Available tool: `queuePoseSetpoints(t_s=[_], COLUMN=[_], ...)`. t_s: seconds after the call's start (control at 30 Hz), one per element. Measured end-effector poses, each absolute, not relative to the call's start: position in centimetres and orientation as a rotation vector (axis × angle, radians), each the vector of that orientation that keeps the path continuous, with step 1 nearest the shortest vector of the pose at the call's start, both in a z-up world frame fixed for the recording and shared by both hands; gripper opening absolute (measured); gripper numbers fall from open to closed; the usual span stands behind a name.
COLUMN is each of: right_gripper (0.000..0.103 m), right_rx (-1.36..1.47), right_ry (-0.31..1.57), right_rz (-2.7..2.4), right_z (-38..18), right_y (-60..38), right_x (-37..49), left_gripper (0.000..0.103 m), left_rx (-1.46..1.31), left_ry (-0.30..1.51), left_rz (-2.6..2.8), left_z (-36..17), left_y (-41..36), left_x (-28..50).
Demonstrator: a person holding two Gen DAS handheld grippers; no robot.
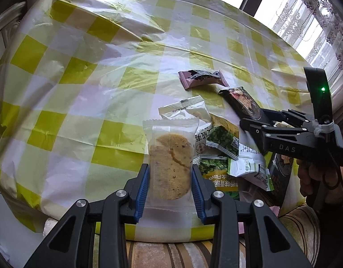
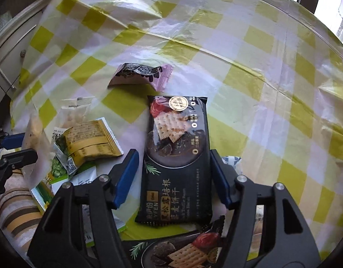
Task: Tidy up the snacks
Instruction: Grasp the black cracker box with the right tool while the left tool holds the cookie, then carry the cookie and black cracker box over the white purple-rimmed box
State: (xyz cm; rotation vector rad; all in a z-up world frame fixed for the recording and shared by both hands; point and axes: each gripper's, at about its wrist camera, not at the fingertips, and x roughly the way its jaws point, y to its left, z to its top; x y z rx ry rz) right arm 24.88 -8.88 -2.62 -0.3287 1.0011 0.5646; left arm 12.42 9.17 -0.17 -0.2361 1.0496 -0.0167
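While the left gripper [image 1: 170, 179] clamps a clear cookie packet [image 1: 170, 160], the right gripper's [image 2: 174, 176] jaws straddle a black cracker pack [image 2: 177, 156]; grip uncertain, left pad apart.
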Motion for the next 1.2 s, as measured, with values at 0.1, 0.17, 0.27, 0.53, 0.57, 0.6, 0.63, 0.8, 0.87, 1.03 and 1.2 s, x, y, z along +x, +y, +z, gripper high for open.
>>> queuePoseSetpoints(t_s=[0.1,0.17,0.27,0.53,0.57,0.6,0.63,0.8,0.87,1.03,1.2], right_gripper=[0.065,0.057,0.054,0.054,0.054,0.054,0.054,0.054,0.054,0.054,0.054], right_rx=[-0.322,-0.310,-0.316,-0.311,-0.300,-0.287,-0.278,-0.254,-0.249,-0.225,-0.180], right_ry=[0.991,0.983,0.962,0.870,0.856,0.842,0.830,0.782,0.768,0.757,0.744], right_rz=[0.562,0.561,0.548,0.520,0.517,0.512,0.507,0.469,0.455,0.399,0.338], right_z=[-2.6,-2.6,-2.6,-1.4,-0.9,-0.5,0.0,1.8,2.3,2.9,3.9], right_y=[-8.9,-9.0,-9.0,-9.3,-9.6,-9.8,-10.0,-11.1,-11.7,-14.1,-17.4], right_x=[24.9,24.8,24.2,22.6,22.5,22.4,22.3,21.0,20.1,18.2,15.8], left_gripper=[0.037,0.037,0.037,0.037,0.037,0.037,0.037,0.037,0.037,0.037,0.037], left_rx=[-0.234,-0.237,-0.238,-0.219,-0.218,-0.217,-0.218,-0.221,-0.217,-0.209,-0.190], left_ry=[1.046,1.040,1.020,0.964,0.954,0.944,0.935,0.902,0.892,0.876,0.865], left_rz=[-0.016,-0.013,0.003,0.047,0.050,0.053,0.056,0.045,0.033,-0.009,-0.080], left_z=[-0.2,-0.1,0.3,1.4,1.6,1.9,2.1,2.9,3.2,3.8,4.4], left_y=[9.3,9.2,9.2,8.9,8.8,8.6,8.5,6.9,6.1,3.6,0.1], left_x=[12.4,12.3,12.1,11.7,11.6,11.6,11.5,11.3,11.3,11.3,11.1])
